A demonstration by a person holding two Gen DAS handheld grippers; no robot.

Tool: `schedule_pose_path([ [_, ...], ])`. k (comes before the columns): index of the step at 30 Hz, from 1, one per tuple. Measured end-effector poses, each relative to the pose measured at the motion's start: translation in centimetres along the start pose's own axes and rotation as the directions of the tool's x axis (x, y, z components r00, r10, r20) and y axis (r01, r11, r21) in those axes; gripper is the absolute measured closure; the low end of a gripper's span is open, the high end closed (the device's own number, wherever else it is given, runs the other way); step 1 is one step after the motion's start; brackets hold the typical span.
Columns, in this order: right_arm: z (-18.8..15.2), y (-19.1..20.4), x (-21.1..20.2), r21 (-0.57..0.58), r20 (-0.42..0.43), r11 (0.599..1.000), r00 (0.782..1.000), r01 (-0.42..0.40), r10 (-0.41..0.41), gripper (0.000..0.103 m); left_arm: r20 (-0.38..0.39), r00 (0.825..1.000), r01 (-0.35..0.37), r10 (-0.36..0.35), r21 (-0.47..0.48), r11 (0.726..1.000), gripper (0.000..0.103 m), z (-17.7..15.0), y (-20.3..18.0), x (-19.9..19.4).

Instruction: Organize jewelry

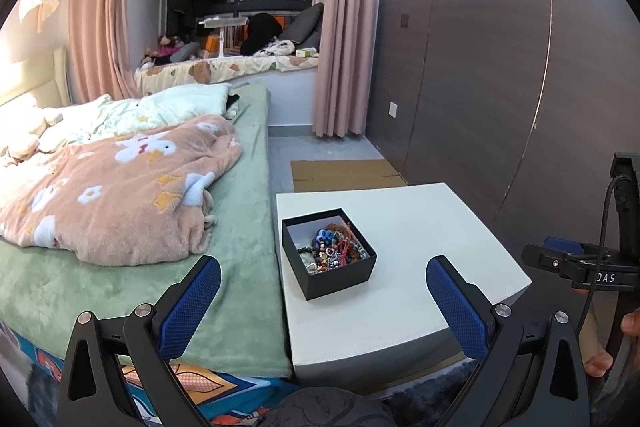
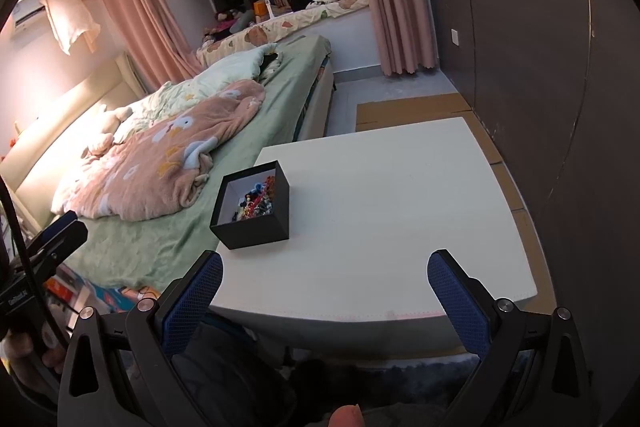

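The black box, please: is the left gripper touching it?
Apart. In the left wrist view, bare white tabletop shows between the open left gripper and the black box, which sits beyond its fingertips.

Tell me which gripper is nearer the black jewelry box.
Left, by a small margin. The left gripper hangs open just short of the black jewelry box, box roughly centred ahead. The right gripper, also open, sits farther back, box ahead-left.

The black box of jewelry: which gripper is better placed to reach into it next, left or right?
Probably the left gripper: the box lies straight ahead between its open fingers. For the right gripper it lies off to the left.
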State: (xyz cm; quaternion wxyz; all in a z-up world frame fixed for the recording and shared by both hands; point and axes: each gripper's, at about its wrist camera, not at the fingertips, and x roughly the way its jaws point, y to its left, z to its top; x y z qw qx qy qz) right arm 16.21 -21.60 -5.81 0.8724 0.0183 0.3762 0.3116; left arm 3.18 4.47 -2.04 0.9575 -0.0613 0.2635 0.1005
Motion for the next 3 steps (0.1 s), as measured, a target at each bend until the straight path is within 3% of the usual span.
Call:
schedule_pose_path([
  [3, 0.01, 0.0, 0.0, 0.001, 0.0, 1.0, 1.0, 0.0, 0.0, 0.0, 0.001, 1.0, 0.0, 0.0, 0.006, 1.0, 0.001, 0.07, -0.13, 0.06],
])
